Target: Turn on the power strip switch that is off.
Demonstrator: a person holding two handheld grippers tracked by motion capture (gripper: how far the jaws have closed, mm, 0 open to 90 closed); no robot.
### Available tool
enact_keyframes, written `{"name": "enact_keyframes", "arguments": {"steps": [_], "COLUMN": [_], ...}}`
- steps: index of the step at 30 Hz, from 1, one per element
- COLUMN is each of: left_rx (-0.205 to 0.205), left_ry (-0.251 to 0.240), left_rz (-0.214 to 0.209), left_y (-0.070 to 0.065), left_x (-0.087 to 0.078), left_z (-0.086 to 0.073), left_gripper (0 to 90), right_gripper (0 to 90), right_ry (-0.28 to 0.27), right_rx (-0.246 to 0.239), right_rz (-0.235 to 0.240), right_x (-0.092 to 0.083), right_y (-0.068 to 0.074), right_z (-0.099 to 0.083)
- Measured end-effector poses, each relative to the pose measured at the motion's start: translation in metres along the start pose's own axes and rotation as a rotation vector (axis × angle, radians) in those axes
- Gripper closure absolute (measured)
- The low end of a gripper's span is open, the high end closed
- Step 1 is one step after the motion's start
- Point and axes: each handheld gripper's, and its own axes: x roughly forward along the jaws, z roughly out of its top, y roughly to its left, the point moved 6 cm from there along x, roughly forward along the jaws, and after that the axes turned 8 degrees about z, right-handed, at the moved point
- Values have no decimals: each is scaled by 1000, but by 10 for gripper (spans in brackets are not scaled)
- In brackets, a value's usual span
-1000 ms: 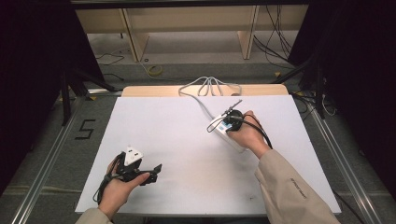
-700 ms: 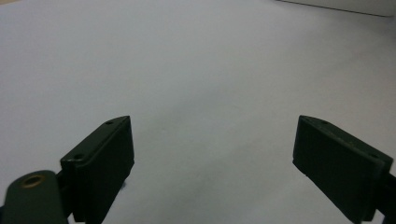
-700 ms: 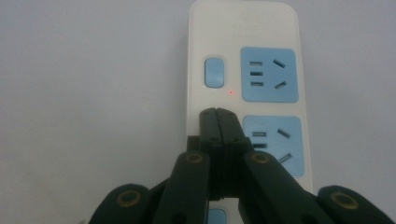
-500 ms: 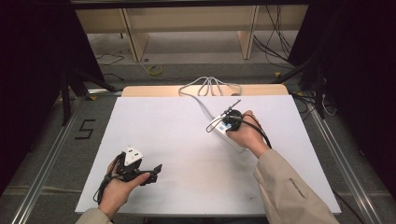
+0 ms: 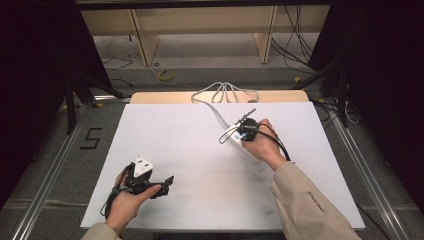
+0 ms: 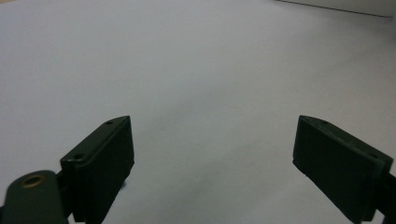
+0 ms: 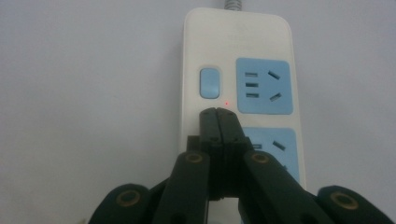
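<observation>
A white power strip (image 7: pixel 238 42) with blue sockets (image 7: pixel 264 86) lies flat on the white table (image 5: pixel 175 135), right of centre. It has a blue switch (image 7: pixel 209 83) and a small red light (image 7: pixel 226 103). My right gripper (image 7: pixel 217 112) is shut, with its tips resting on the strip just below the switch and beside the light. In the high view the right hand covers most of the strip (image 5: pixel 232 136), and the right gripper (image 5: pixel 223 140) points down-left. My left gripper (image 5: pixel 164 186) rests at the near left, its jaws wide open over bare table (image 6: pixel 187 56) with nothing between them (image 6: pixel 212 126).
The strip's white cable (image 5: pixel 225 92) runs to a looped bundle at the table's far edge. Behind the table stand wooden shelf legs (image 5: pixel 265 35) with loose cables on the floor. A "5" (image 5: pixel 91 138) is marked on the floor at left.
</observation>
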Motion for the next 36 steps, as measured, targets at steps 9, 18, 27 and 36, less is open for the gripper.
{"name": "enact_keyframes", "arguments": {"steps": [9, 18, 27, 36], "left_rx": [1, -2, 0, -3], "left_ry": [-1, 0, 0, -3], "left_rz": [2, 3, 4, 8], "left_y": [1, 2, 2, 2], "left_x": [-1, -1, -2, -2], "left_z": [0, -1, -1, -1], "left_gripper": [121, 121, 121, 121], "right_gripper": [900, 900, 900, 900], "right_ry": [-13, -8, 4, -5], "right_rx": [29, 18, 30, 29], "right_rz": [31, 30, 35, 31], "right_x": [0, -1, -2, -2], "right_y": [-2, -2, 0, 0], "right_z": [-1, -1, -2, -3]}}
